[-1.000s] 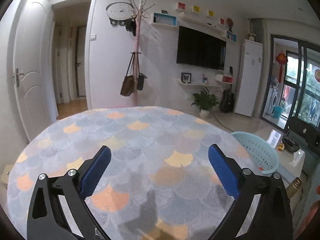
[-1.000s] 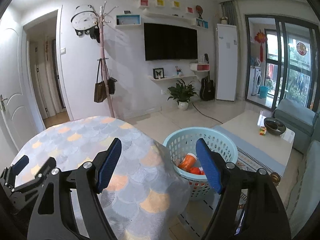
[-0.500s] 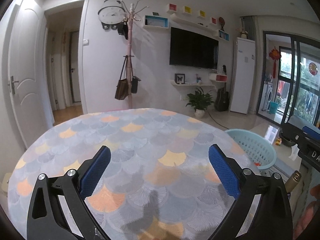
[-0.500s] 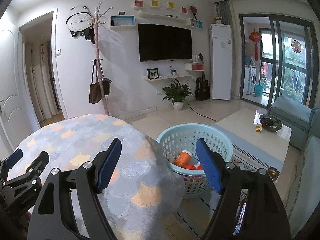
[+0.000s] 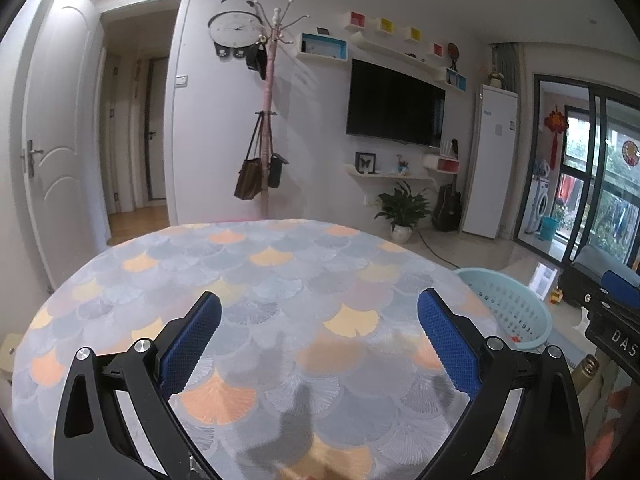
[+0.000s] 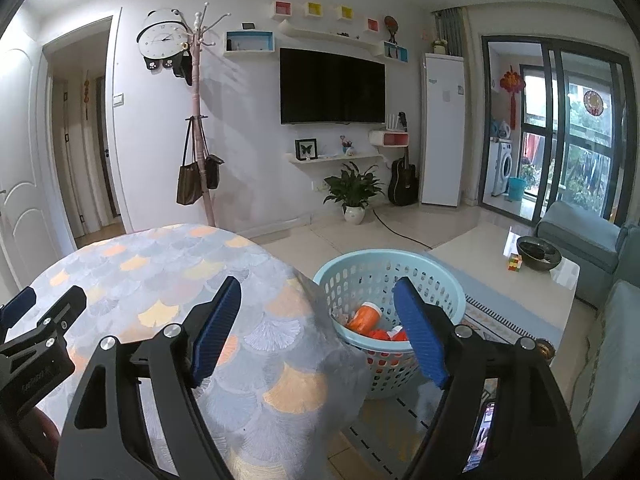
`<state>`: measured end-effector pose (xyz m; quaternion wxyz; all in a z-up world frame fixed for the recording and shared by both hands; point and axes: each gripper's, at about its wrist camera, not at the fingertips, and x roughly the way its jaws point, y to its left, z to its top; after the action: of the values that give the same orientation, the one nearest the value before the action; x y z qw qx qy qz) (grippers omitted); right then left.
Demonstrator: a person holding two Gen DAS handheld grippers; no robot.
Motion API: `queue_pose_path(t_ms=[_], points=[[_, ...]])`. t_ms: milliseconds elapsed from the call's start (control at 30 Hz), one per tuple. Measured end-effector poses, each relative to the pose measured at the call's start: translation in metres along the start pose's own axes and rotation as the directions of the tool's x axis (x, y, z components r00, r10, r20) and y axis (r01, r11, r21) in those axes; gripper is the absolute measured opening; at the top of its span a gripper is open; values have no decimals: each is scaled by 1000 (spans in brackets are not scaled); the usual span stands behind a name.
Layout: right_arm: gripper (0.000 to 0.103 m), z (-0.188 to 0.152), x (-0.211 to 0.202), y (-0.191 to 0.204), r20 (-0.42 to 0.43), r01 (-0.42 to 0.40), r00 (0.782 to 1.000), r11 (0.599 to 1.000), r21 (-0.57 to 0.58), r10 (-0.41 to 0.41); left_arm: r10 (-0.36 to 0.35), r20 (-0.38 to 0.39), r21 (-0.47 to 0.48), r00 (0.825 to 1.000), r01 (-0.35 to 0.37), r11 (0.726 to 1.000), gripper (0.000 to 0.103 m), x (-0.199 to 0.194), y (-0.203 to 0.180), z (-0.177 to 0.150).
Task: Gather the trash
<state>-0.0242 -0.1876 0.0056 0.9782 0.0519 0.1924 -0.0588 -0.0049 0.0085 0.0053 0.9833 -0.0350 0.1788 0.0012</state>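
Hovered above the round desk, left gripper spread wide, nothing between its blue pads. Pointed across the scale-patterned cloth toward the far wall. Showed the light-blue basket off the desk's right edge, on the floor, partly hidden behind the right finger.

Hung over the desk's right rim, right gripper also spread wide and holding nothing. Looked down into the basket, just beside the draped cloth. Held trash inside: an orange bottle with a white cap lying tilted, and red-orange pieces next to it at the bottom; exact kind of those pieces hard to tell. Caught the left gripper at the left border of this view, above the desk.

Farther off: coat stand with hanging bags, wall clock, television, potted plant, guitar, low table carrying a dark bowl and a colour cube.
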Motion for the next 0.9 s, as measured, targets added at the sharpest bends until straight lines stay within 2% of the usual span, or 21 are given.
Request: queue_pose_path(t_ms=[233,900], points=[[78,0,-1,1,-1,0,1000,1000,3,0,0,-7,-2,1000,0,1000,95,1,1,0],[79,4,-3,5,-10,-4,1000,1000,19,4,5,-18,4,1000,-5,1000,95,5,3,-1]])
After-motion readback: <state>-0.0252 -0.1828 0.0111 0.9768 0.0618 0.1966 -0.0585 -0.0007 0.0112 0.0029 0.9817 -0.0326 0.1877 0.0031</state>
